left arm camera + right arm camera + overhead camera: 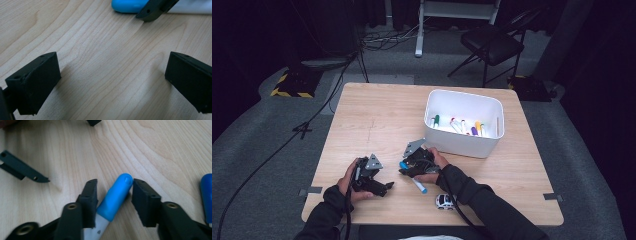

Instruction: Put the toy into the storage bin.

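A marker with a light blue cap [116, 196] and a white body lies flat on the wooden table [377, 115]. My right gripper [115, 183] is lowered over it with one jaw on each side of the cap; the pads stand close to it without clearly pressing. In the high view the right gripper [406, 167] sits near the table's middle front. Just left of it my left gripper [386, 188] rests low over the table. In its own view the left gripper [110, 72] is wide open over bare wood, facing the blue cap [127, 5].
A second marker with a blue cap [419, 186] lies just in front of my right hand. A small white toy car [444, 201] stands near the front edge. A white bin [462, 145] with several markers sits at the right rear. A chair [492, 45] stands beyond the table.
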{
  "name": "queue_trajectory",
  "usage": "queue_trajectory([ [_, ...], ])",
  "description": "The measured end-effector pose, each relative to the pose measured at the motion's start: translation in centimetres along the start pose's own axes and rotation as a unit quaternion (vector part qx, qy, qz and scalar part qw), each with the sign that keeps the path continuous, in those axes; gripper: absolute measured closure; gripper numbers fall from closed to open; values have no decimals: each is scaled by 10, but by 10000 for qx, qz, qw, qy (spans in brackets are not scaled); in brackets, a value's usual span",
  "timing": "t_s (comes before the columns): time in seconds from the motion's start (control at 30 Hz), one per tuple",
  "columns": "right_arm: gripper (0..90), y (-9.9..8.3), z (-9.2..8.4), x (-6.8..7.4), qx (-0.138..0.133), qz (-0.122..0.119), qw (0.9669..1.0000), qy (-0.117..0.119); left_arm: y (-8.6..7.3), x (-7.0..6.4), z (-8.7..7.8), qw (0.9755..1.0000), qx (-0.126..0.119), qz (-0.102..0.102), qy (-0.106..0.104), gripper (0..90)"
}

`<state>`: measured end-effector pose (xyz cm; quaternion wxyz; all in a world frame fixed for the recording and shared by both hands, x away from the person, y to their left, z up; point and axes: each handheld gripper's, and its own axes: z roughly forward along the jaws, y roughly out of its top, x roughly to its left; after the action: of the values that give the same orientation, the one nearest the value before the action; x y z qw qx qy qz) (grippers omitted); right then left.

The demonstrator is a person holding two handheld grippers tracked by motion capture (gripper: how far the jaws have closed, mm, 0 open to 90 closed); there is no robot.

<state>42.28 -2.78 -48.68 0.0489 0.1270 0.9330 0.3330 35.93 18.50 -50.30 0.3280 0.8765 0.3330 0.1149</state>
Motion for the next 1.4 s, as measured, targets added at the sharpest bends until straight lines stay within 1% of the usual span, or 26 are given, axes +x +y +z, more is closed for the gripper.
queue_trajectory([
  [0.1, 737, -2, -4, -1, 112, -102, 9999, 59, 0, 0, 0, 10000, 1, 5, 4, 2],
  [0.17, 749, -4, -7, -4, 135, -156, 9998, 79, 0, 0, 0, 10000, 2, 5, 3, 2],
  [0.2, 750, -5, -9, -5, 172, -116, 9997, 92, 0, 0, 0, 10000, 1, 5, 3, 2],
  [0.23, 751, -7, -10, -7, 185, -148, 9997, 55, 0, 0, 0, 10000, -1, 7, 2, 2],
  [0.33, 752, -12, -16, -10, 232, -171, 9995, 91, 0, 0, 0, 10000, 1, 5, 4, 2],
  [0.37, 752, -14, -18, -11, 234, -224, 9994, 105, 0, 0, 0, 10000, 1, -1, 0, 2],
  [0.47, 752, -20, -26, -13, 172, -266, 9994, 151, 0, 0, 0, 10000, 2, 6, 3, 2],
  [0.5, 752, -23, -30, -14, 130, -228, 9995, 158, 0, 0, 0, 10000, -2, 2, 0, 2],
  [0.53, 752, -25, -35, -16, 65, -233, 9996, 172, 0, 0, 0, 10000, -11, 2, 15, 2],
  [0.6, 752, -29, -46, -18, -27, -250, 9996, 116, 0, 0, 0, 10000, 8, -6, 39, 2],
  [0.67, 753, -34, -59, -21, -190, -185, 9996, 129, 0, 0, 0, 10000, 11, -7, 38, 2],
  [0.73, 752, -39, -72, -22, -264, -214, 9994, 73, 1, 0, 0, 10000, 20, -8, 34, 2],
  [0.77, 752, -41, -78, -22, -324, -200, 9992, 70, 1, -1, 1, 10000, 18, -54, 7, 2],
  [0.83, 752, -45, -91, -22, -431, -211, 9988, 17, 1, -1, 0, 10000, 8, -41, 84, 2],
  [0.87, 752, -47, -97, -22, -484, -182, 9987, 6, 1, -1, 0, 9999, 0, -55, 95, 2],
  [0.97, 752, -51, -114, -21, -611, -193, 9979, -97, 1, 0, 0, 10000, 5, -48, 87, 2],
  [1.0, 752, -53, -120, -21, -648, -154, 9977, -125, 1, -1, 0, 9999, 4, -51, 87, 2],
  [1.27, 752, -64, -172, -24, -990, -178, 9940, -421, 1, 0, 0, 9999, 2, -50, 88, 2],
  [1.4, 752, -67, -193, -27, -1121, -146, 9921, -542, 1, 0, 1, 10000, 8, -56, 81, 2],
])
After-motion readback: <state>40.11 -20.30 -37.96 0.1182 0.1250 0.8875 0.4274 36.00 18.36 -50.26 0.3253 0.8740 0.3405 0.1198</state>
